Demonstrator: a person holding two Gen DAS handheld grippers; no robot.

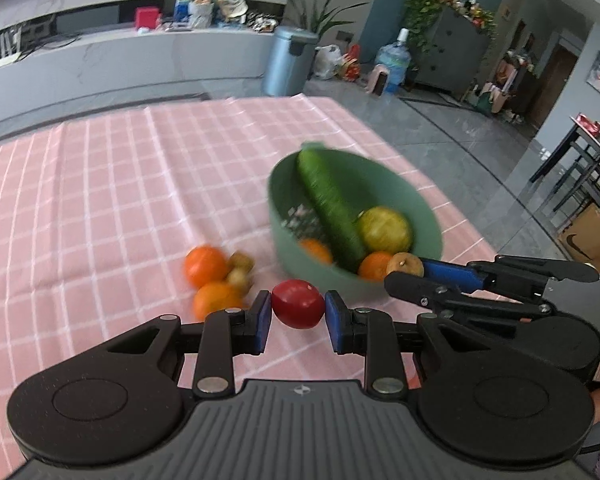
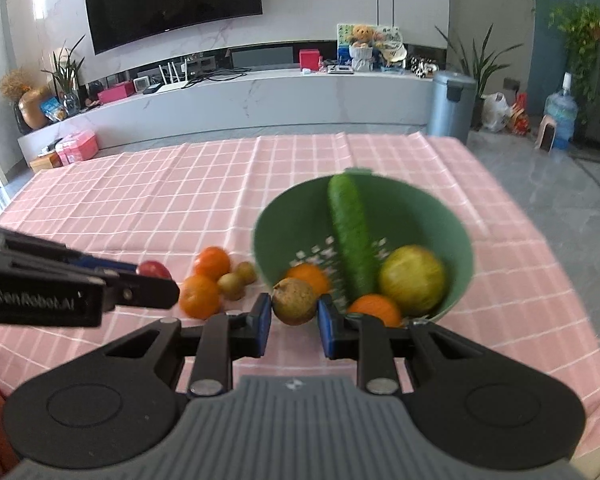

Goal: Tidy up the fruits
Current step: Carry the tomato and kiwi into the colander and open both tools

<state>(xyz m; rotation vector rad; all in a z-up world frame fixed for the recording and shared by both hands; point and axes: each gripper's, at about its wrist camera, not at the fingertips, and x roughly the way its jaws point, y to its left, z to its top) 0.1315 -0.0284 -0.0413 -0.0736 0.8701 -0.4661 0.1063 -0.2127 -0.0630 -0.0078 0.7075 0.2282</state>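
Cucumber [image 2: 350,236] lies lengthwise across bowl [image 2: 466,240], tip on far rim.

red tomato [image 1: 298,303] clamped, brown pear [image 2: 294,301] clamped

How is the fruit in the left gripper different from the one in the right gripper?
The left gripper holds a red tomato, smooth and glossy; the right gripper holds a brown fruit, dull and speckled. The tomato looks slightly wider. Both are roundish and clamped between blue pads above the pink cloth.
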